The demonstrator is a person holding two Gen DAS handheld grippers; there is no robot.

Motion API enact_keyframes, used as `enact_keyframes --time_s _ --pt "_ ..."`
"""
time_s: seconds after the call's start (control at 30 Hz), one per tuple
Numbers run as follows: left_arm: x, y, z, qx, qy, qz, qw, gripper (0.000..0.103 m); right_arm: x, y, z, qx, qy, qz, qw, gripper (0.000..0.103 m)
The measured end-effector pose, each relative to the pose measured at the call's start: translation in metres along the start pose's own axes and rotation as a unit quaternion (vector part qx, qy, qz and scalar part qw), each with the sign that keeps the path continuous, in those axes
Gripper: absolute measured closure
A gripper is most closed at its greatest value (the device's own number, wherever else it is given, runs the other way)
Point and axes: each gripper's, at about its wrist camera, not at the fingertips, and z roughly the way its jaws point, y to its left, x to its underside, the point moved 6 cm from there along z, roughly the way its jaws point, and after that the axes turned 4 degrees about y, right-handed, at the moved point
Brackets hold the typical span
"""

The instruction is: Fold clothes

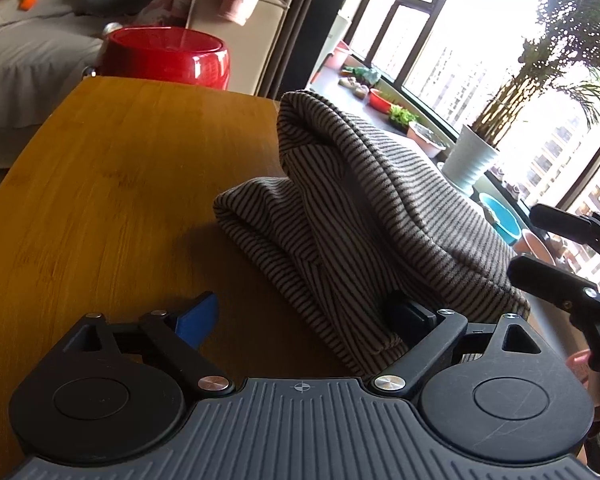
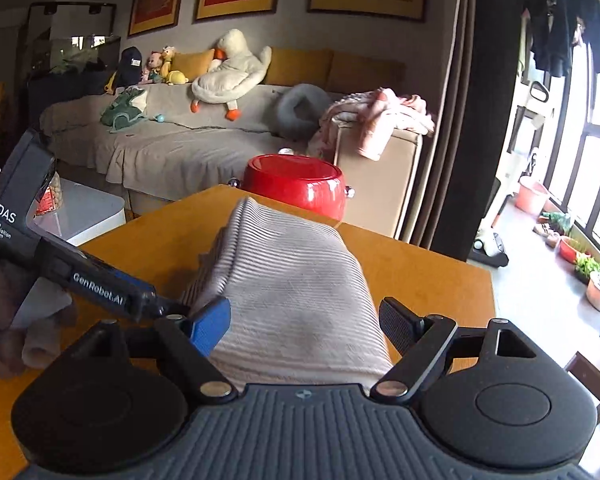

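Note:
A striped beige and black garment [image 1: 340, 208] lies folded in a bundle on the wooden table [image 1: 112, 184]. My left gripper [image 1: 304, 316] is open, its right finger under the garment's near edge and its blue left finger on bare table. In the right wrist view the garment [image 2: 296, 288] lies between the open fingers of my right gripper [image 2: 304, 328], its near edge reaching the gripper body. The left gripper [image 2: 100, 284] comes in from the left and touches the garment's left side. The right gripper's black fingers [image 1: 556, 280] show at the right edge of the left wrist view.
A red round pot [image 2: 296, 184] stands just beyond the table's far edge. A sofa [image 2: 204, 140] with plush toys and a pink blanket is behind. Plant pots [image 1: 470, 160] and basins line the window sill on the right. A white side table [image 2: 84, 212] stands at the left.

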Motion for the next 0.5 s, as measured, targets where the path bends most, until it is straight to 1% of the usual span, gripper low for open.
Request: enact_keyframes --time_s 0.03,0.1,0.13,0.17,0.2,0.23,0.27,0.37,0.4,0.5 --pt "-0.002 0.0 -0.001 0.001 -0.001 0.003 1.0 0.009 -0.003 0.004 0.005 -0.002 0.001 -0.004 1.0 0.021" --pt "-0.005 -0.001 -0.004 0.006 -0.009 0.007 0.9999 0.013 -0.004 0.01 0.015 -0.011 0.006 -0.009 1.0 0.021" --pt "-0.007 -0.002 -0.006 0.011 -0.014 0.008 0.9998 0.02 -0.002 0.012 0.022 -0.019 0.015 -0.005 1.0 0.023" --pt "-0.008 -0.003 -0.009 0.016 -0.02 0.009 0.9996 0.028 0.001 0.013 0.028 -0.028 0.026 -0.001 0.999 0.032" --pt "-0.009 -0.004 -0.011 0.021 -0.024 0.011 0.9994 0.033 0.006 0.014 0.033 -0.035 0.037 0.003 0.999 0.034" --pt "-0.009 -0.006 -0.011 0.024 -0.026 0.015 0.9992 0.041 0.012 0.015 0.037 -0.037 0.044 0.003 0.998 0.034" --pt "-0.009 -0.007 -0.011 0.028 -0.027 0.02 0.999 0.043 0.018 0.017 0.036 -0.038 0.048 -0.002 0.998 0.034" --pt "-0.005 -0.008 -0.005 0.037 -0.025 0.027 0.9986 0.044 0.037 0.022 0.025 -0.035 0.064 -0.022 0.997 0.034" --pt "-0.004 -0.006 -0.002 0.039 -0.024 0.024 0.9987 0.043 0.045 0.022 0.021 -0.031 0.076 -0.031 0.996 0.034" --pt "-0.005 -0.001 0.004 0.046 -0.022 0.011 0.9986 0.041 0.067 0.013 0.009 -0.012 0.115 -0.031 0.993 0.035"
